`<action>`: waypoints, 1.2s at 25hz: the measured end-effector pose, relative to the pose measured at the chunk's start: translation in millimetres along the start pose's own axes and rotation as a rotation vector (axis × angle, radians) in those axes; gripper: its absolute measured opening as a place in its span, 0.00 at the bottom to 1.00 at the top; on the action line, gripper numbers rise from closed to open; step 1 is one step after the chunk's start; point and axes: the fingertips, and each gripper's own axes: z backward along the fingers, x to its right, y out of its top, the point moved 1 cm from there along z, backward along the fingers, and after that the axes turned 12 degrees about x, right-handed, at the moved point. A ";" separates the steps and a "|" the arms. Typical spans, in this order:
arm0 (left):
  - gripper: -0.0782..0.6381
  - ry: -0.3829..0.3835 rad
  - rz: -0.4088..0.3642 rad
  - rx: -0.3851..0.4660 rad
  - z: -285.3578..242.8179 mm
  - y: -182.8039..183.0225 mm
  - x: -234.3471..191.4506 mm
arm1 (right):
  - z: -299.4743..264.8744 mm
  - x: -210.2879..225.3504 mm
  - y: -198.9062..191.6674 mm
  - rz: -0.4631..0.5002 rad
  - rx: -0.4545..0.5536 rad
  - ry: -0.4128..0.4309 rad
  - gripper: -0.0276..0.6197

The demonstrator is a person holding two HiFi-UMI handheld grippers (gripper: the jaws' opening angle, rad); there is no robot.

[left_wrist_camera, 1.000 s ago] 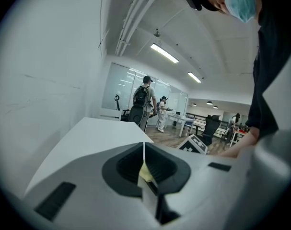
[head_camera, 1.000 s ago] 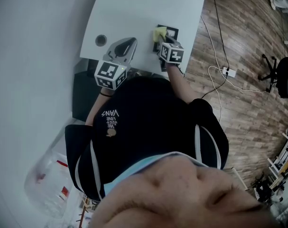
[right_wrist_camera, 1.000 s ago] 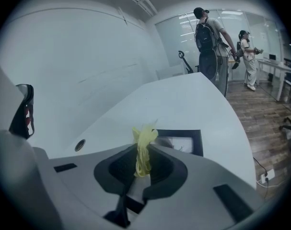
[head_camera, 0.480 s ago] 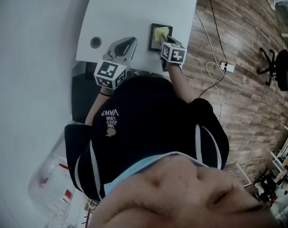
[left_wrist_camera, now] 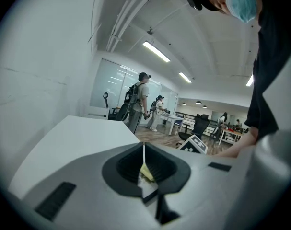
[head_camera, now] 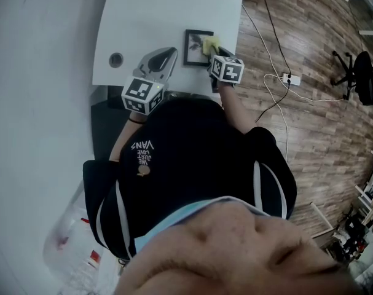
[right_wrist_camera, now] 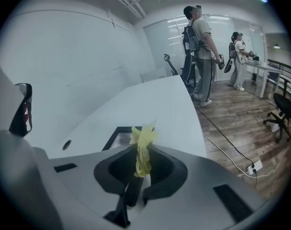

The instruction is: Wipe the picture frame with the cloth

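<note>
Yellow cloth, bunched, pinched between the closed jaws of the right gripper, at the right edge of the black picture frame. The frame lies flat, upper centre, on the white table. Left gripper: jaws together, just left of the frame.
</note>
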 end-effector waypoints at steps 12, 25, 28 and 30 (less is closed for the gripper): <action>0.13 -0.049 0.006 0.000 -15.1 -0.9 14.8 | 16.1 26.8 1.7 -0.032 0.018 -0.055 0.11; 0.13 -0.006 0.009 0.004 1.4 -1.3 10.5 | 13.9 -12.6 12.0 -0.043 0.044 0.042 0.11; 0.13 0.014 0.011 0.007 10.9 -1.8 6.7 | 9.2 -29.3 9.3 -0.035 0.038 0.075 0.11; 0.13 0.033 0.013 0.010 16.7 -1.8 2.8 | 5.9 -38.6 7.8 -0.029 0.030 0.095 0.11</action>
